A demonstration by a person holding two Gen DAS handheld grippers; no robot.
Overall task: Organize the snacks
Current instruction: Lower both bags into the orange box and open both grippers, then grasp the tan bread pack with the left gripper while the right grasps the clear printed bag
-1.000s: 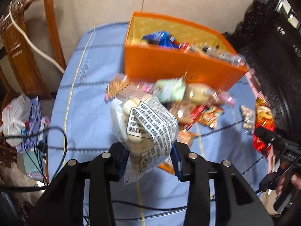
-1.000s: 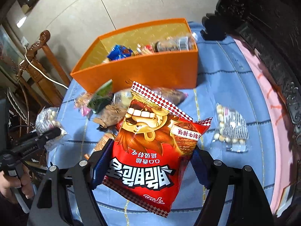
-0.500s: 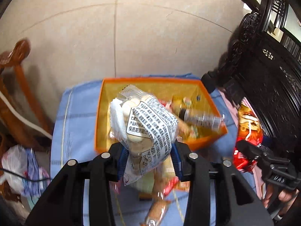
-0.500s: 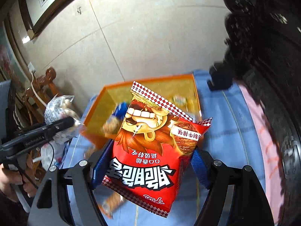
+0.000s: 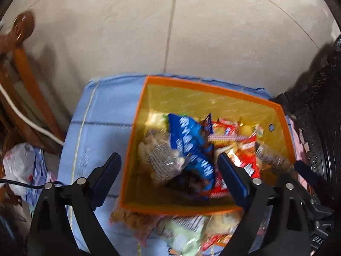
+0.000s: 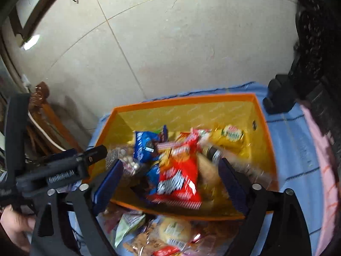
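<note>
Both hand-held grippers, left (image 5: 168,177) and right (image 6: 170,183), jaws opening, empty, over orange box (image 5: 136,132); loose snacks (image 6: 170,232) just below near wall.

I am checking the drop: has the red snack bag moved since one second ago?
Yes. The red snack bag left the opening right claw and now lies inside the orange box.

A table covered by a light blue cloth (image 5: 102,115) carries an orange box (image 5: 213,89) with a yellow lining at its far side. Directly on the cloth, against the near wall of the box, lies a loose pile of snack packets (image 6: 162,234), among them a pale green packet (image 5: 181,234). A beige tiled floor (image 5: 191,32) lies beyond the table's far edge.
</note>
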